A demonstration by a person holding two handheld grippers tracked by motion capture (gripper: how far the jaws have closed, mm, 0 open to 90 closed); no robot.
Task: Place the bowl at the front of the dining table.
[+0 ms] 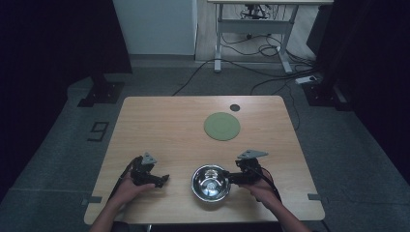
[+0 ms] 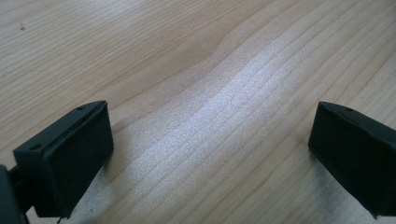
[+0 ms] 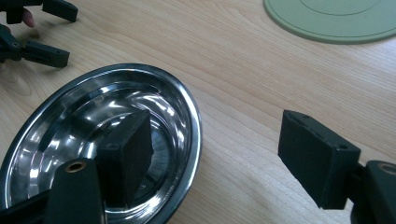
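Right claw [image 3: 215, 154] apart astride steel bowl [image 1: 210, 182] rim | left claw [image 2: 210, 154] apart | wooden table [image 1: 169, 125] | grey carpet [image 1: 63, 140]

Black tools [image 1: 164, 180], grey three-cornered top plates

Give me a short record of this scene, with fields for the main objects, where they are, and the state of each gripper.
bowl: steel bowl, empty, upright, near the front edge of the table
mat: round green mat lying flat, beyond the bowl
small disc: dark round disc near the far edge
right gripper: open, straddling the bowl rim, one of its fingers inside the bowl, the other outside; no pressing grip visible
left gripper: open over bare wood, nothing between its fingers, left of the bowl
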